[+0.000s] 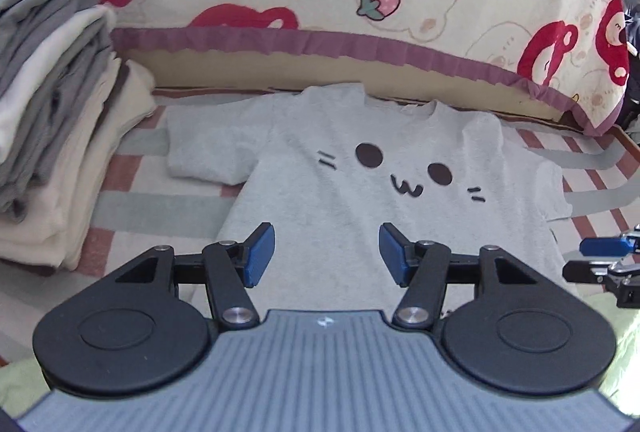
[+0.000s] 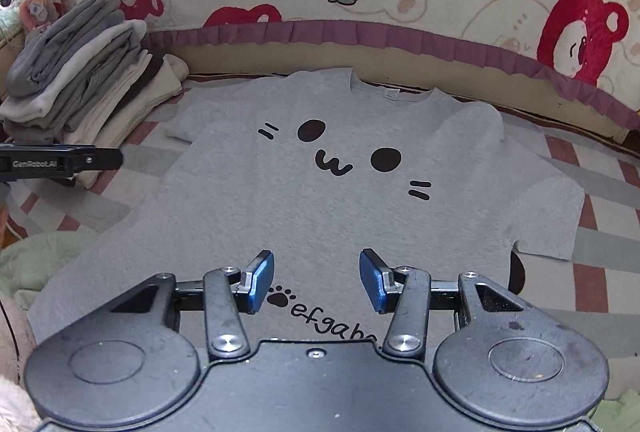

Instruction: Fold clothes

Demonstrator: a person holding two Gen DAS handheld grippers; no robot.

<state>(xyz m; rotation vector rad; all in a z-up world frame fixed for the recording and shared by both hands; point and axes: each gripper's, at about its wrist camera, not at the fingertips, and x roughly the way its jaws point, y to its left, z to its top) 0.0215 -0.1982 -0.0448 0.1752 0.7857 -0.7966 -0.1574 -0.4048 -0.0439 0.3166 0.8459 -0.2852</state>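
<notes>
Left wrist view showed a stack of folded clothes [image 1: 52, 120] at the bed's left edge, parked clear of the work. Centre of the striped bed cover [image 1: 132, 168], the grey T-shirt [image 1: 320, 184] lay flat, face up, collar toward the far edge, spread ready for folding. My left gripper [image 1: 327, 252] hovered open and empty above its hem; my right gripper [image 2: 317, 280] likewise stood open, holding nothing.
</notes>
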